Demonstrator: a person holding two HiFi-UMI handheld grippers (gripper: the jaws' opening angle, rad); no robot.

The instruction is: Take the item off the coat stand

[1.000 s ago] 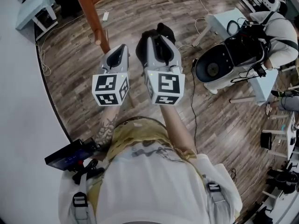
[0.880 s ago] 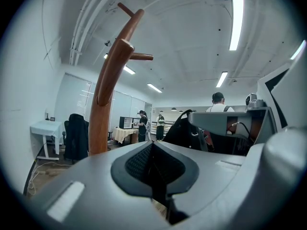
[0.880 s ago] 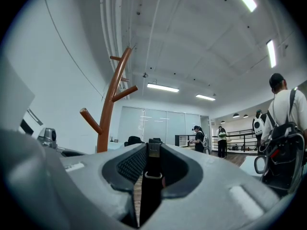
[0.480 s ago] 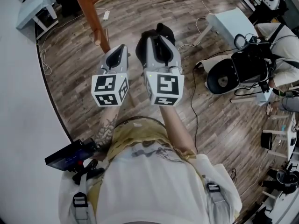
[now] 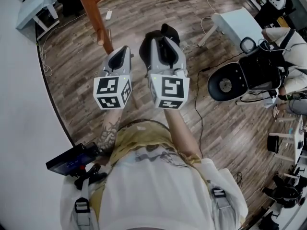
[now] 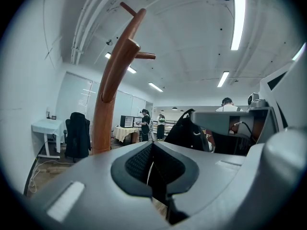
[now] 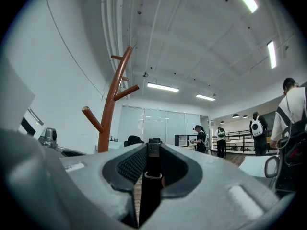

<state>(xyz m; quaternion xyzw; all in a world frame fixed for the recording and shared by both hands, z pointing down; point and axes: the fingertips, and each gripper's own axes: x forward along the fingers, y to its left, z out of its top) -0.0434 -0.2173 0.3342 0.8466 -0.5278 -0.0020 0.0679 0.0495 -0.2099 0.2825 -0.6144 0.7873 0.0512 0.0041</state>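
The brown wooden coat stand (image 5: pixel 93 16) rises at the upper left of the head view, and its bare pegs show in the left gripper view (image 6: pixel 115 80) and the right gripper view (image 7: pixel 111 109). My right gripper (image 5: pixel 163 44) is shut on the black strap (image 7: pixel 151 181) of a black bag (image 5: pixel 165 32); the bag hangs under it, clear of the stand. In the left gripper view, the bag (image 6: pixel 189 128) sits just right of centre. My left gripper (image 5: pixel 122 56) is level beside the right one, its jaws (image 6: pixel 152 150) shut with nothing between them.
A black swivel chair (image 5: pixel 232 83) and a person (image 5: pixel 292 37) are at the right, beside a white table (image 5: pixel 235 20). Cables trail over the wooden floor (image 5: pixel 199 109). A white desk (image 5: pixel 33 6) stands far left by the wall. Other people stand far back in the room (image 7: pixel 220 140).
Both grippers and the bag have stayed put. At the right, the black swivel chair has shifted and turned, and the person beside it has moved.
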